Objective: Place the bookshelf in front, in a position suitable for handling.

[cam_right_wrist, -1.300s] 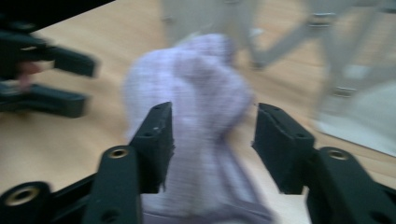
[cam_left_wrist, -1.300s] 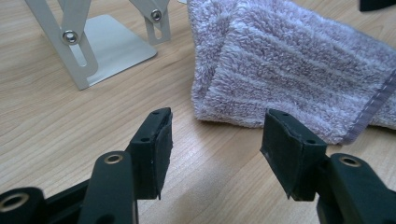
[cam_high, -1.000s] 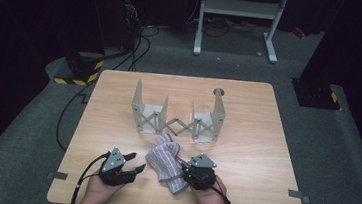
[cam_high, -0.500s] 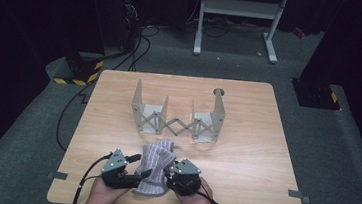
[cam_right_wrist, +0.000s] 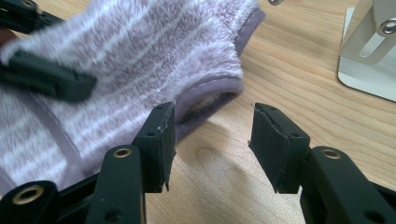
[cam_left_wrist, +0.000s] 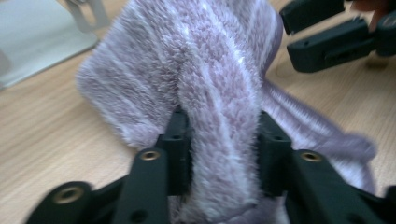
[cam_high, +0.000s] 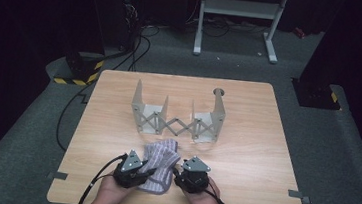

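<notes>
Right now your left gripper has a fold of the purple striped towel between its jaws, and in the left gripper view the pads press into the fluffy ridge from both sides, so it is pinching the cloth; those jaws have just been closing onto it. Your right gripper sits at the towel's 3 o'clock edge with its jaws spread. In the right gripper view you see bare wood between them, and the darker hemmed corner of the towel lies just beside the left-hand pad; whether it touches that pad you cannot tell. Those jaws have just been opening a little, with nothing between them.

From above, the towel lies bunched on the wooden table near its 6 o'clock edge, between your two grippers, with its far end reaching toward 12 o'clock. Just beyond that end stands the grey folding rack, near the table's middle, close to the towel though you cannot tell if they touch. Your hands come in from the 6 o'clock side, with a black cable trailing off the left gripper
</notes>
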The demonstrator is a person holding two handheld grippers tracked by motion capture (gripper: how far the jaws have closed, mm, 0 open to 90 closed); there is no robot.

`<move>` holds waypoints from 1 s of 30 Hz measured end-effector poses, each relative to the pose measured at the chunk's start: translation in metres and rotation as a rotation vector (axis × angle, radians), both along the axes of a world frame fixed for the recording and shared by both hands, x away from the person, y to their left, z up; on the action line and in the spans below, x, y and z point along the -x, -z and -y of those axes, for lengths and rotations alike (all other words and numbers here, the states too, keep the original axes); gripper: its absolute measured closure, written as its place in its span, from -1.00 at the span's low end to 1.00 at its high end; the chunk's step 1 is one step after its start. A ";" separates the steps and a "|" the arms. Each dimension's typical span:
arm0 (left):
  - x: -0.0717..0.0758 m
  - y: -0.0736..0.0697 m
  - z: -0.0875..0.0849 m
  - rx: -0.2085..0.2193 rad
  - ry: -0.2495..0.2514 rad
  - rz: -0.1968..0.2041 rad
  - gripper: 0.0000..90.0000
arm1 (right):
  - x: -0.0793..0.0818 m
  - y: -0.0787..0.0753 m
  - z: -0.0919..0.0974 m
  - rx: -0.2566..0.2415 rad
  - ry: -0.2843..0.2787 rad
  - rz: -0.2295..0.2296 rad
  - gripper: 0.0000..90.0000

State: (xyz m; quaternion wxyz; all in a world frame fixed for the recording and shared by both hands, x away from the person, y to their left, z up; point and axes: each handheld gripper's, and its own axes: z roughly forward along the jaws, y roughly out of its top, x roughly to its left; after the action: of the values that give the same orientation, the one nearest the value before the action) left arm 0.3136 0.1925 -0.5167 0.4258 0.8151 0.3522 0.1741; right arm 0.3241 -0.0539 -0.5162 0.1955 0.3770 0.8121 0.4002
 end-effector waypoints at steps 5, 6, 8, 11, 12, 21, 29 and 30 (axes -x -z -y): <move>-0.001 -0.015 -0.037 0.056 -0.082 0.034 0.50 | 0.001 -0.001 0.001 -0.001 0.004 0.007 0.11; -0.001 -0.015 -0.037 0.056 -0.082 0.034 0.50 | 0.000 -0.001 0.001 -0.002 0.003 0.009 0.12; 0.002 -0.021 -0.066 0.046 -0.165 0.062 0.50 | -0.001 -0.001 0.002 -0.003 0.001 0.008 0.12; 0.004 -0.024 -0.089 0.059 -0.246 0.069 0.50 | -0.004 -0.002 0.001 -0.013 -0.006 0.007 0.12; 0.005 -0.024 -0.095 0.066 -0.269 0.065 0.50 | -0.005 -0.002 0.000 -0.016 -0.008 0.007 0.12; 0.019 -0.016 -0.137 -0.006 -0.426 0.031 0.48 | -0.017 -0.005 -0.014 -0.041 -0.044 0.005 0.10; 0.020 -0.009 -0.161 0.003 -0.487 -0.042 0.42 | -0.020 -0.004 -0.025 -0.029 -0.078 0.008 0.09; 0.020 -0.009 -0.161 0.014 -0.481 -0.039 0.37 | -0.021 -0.004 -0.025 -0.028 -0.078 0.007 0.09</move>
State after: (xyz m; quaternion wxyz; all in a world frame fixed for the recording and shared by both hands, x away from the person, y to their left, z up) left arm 0.2932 0.3533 -0.5075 0.3707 0.7082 0.5454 0.2522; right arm 0.3446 -0.0284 -0.5126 0.1771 0.3463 0.8199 0.4200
